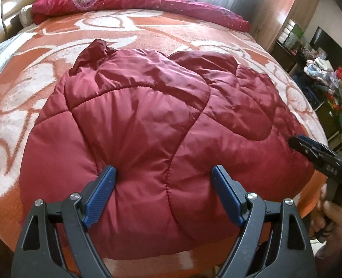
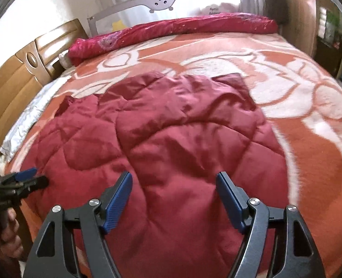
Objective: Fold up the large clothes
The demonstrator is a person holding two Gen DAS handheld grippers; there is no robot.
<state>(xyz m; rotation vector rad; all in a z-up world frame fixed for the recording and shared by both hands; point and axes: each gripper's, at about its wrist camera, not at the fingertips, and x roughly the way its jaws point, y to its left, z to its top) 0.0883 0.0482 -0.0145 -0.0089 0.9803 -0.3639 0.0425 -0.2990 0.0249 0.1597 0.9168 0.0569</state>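
Note:
A dark red quilted puffer jacket [image 1: 152,120] lies spread on the bed, partly folded, with a sleeve lying across its top. It also fills the middle of the right wrist view [image 2: 171,143]. My left gripper [image 1: 164,173] is open and empty, its blue pads hovering over the jacket's near edge. My right gripper [image 2: 174,180] is open and empty, above the jacket's near part. The right gripper shows at the right edge of the left wrist view [image 1: 319,153]. The left gripper shows at the left edge of the right wrist view [image 2: 20,180].
The bed has an orange and white patterned blanket [image 1: 115,34]. A rolled red quilt [image 1: 134,2] lies along its far side. A wooden headboard [image 2: 20,74] stands at the left. A cluttered shelf [image 1: 328,74] and a wooden wardrobe [image 1: 284,7] stand at the right.

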